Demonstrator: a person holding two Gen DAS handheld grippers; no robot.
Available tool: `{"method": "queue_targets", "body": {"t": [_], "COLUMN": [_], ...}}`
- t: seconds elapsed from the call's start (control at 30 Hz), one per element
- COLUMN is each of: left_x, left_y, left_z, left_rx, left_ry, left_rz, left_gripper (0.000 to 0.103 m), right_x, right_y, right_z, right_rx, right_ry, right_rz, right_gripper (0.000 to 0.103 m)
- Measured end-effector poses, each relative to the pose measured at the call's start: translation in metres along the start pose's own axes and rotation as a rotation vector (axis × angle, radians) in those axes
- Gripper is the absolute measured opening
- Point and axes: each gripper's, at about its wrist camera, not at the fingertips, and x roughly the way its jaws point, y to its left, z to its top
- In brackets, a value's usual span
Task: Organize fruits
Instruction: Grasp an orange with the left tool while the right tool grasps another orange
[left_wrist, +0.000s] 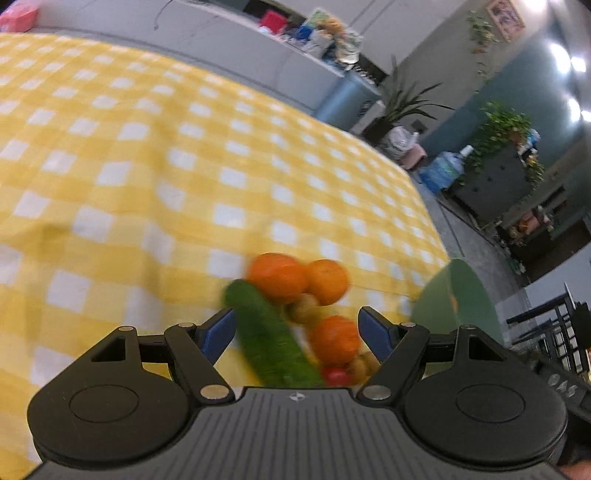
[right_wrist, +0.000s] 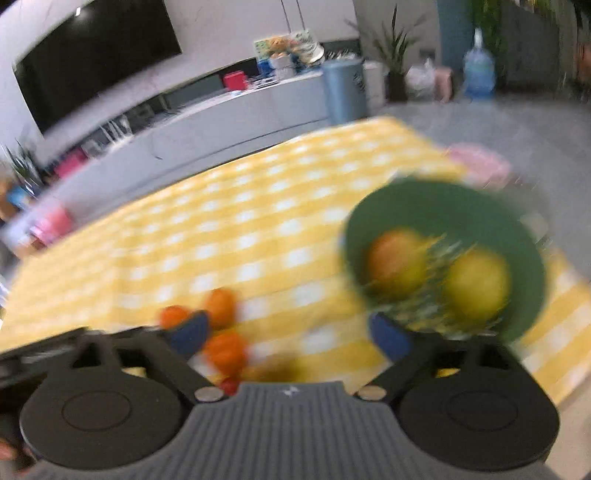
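Left wrist view looks down over a yellow and white checked tablecloth (left_wrist: 147, 177) with a small heap of produce near its close edge. The left gripper (left_wrist: 296, 328) has its jaws spread wide and grasps nothing; a cucumber (left_wrist: 269, 332) lies slantwise between its blue fingertips (left_wrist: 218, 332), apart from both. Beyond the cucumber sit 2 oranges (left_wrist: 277, 275) side by side, a third orange (left_wrist: 334, 338) is nearer, and small yellowish round fruits (left_wrist: 304, 308) lie among them. A red cherry tomato (left_wrist: 334, 374) shows just above the gripper body. The rim of a green bowl (left_wrist: 458, 295) stands to the right, at the cloth's edge.

Right wrist view is heavily blurred. The right gripper (right_wrist: 288, 332) is released, nothing between its pads. The green bowl (right_wrist: 424, 206) sits ahead and to the right, holding 2 yellowish round fruits (right_wrist: 476, 284) and something spiky between them; its near rim overlaps the gripper's right finger in the picture. The oranges (right_wrist: 221, 304) lie around the left finger. Behind the table stand a long grey cabinet (right_wrist: 240, 118), a dark screen (right_wrist: 96, 55), a potted plant (right_wrist: 395, 55) and a water jug (right_wrist: 478, 70).
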Motion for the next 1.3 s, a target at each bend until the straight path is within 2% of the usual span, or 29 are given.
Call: {"method": "queue_targets", "body": {"t": [0.07,0.17,0.27,0.4,0.47,0.6,0.73,0.83,0.87,1.0,1.13,1.2,1.3], "left_x": [0.002,0.010,0.016,0.018,0.017,0.016,0.018,0.019,0.020,0.021,0.024,0.026,0.032], "left_y": [0.010,0.021,0.025,0.035,0.041,0.053,0.057,0.055,0.054,0.051,0.048,0.046,0.042], "left_z": [0.000,0.001,0.003,0.006,0.008,0.010,0.012,0.012,0.012,0.012,0.011,0.012,0.020], "left_rx": [-0.024,-0.063,-0.084,-0.135,-0.173,-0.210,-0.232,-0.217,-0.208,-0.173,-0.132,-0.111,-0.058], "left_ry": [0.005,0.015,0.017,0.022,0.019,0.008,0.010,0.013,0.010,-0.012,-0.021,-0.036,-0.048], "left_rz": [0.016,0.027,0.020,-0.100,-0.140,-0.147,-0.161,-0.149,-0.133,-0.080,-0.081,-0.089,-0.164], "left_gripper": [0.088,0.088,0.088,0.088,0.088,0.088,0.088,0.088,0.088,0.088,0.088,0.088,0.088], "right_x": [0.012,0.025,0.037,0.054,0.070,0.085,0.101,0.102,0.103,0.098,0.092,0.092,0.093], "right_y": [0.004,0.010,0.010,0.006,0.013,0.033,0.055,0.066,0.068,0.066,0.057,0.052,0.050], "right_z": [-0.010,-0.019,-0.023,-0.028,-0.027,-0.025,-0.031,-0.036,-0.036,-0.039,-0.037,-0.036,-0.037], "right_rx": [0.060,0.077,0.089,0.134,0.084,-0.050,-0.180,-0.269,-0.281,-0.280,-0.224,-0.188,-0.174], "right_ry": [0.020,-0.003,-0.008,0.003,0.041,0.068,0.117,0.107,0.105,0.096,0.074,0.089,0.097], "right_rz": [0.030,0.038,0.048,0.143,0.149,0.119,0.035,-0.004,-0.018,-0.023,-0.013,0.008,0.017], "right_gripper": [0.060,0.052,0.051,0.050,0.050,0.050,0.049,0.046,0.042,0.041,0.041,0.041,0.041]}}
